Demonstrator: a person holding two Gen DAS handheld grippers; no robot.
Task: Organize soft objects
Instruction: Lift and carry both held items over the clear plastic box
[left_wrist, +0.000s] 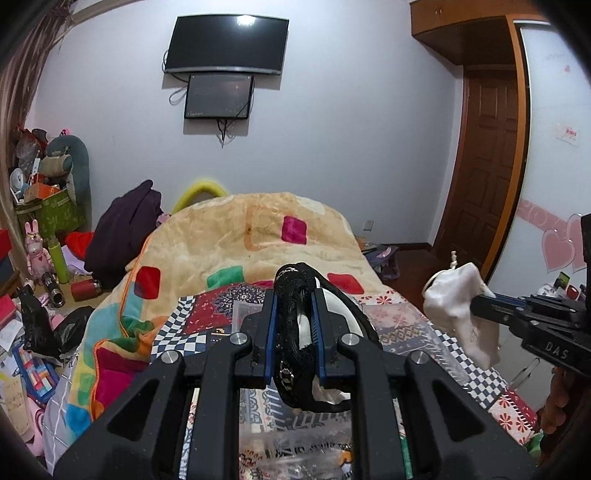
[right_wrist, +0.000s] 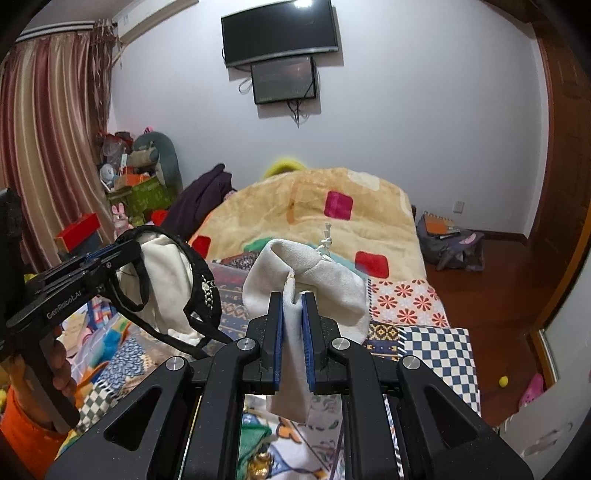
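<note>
Left gripper (left_wrist: 294, 328) is clamped tight on a black-trimmed white cloth piece (left_wrist: 295, 332), and the right gripper (right_wrist: 292, 325) is pinched shut on a white drawstring pouch (right_wrist: 306, 280). Both are held up over the patchwork bed (right_wrist: 436, 347). Further back there's a cream blanket (left_wrist: 236, 236), then the TV (left_wrist: 227, 44) on the wall.

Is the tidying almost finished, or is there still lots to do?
Nothing looks put away yet. The left gripper is shut on a black mesh pouch, and the right gripper is shut on a white cloth bag, both held up over the bed. Both still need a place, and the blanket lies bunched up.
</note>
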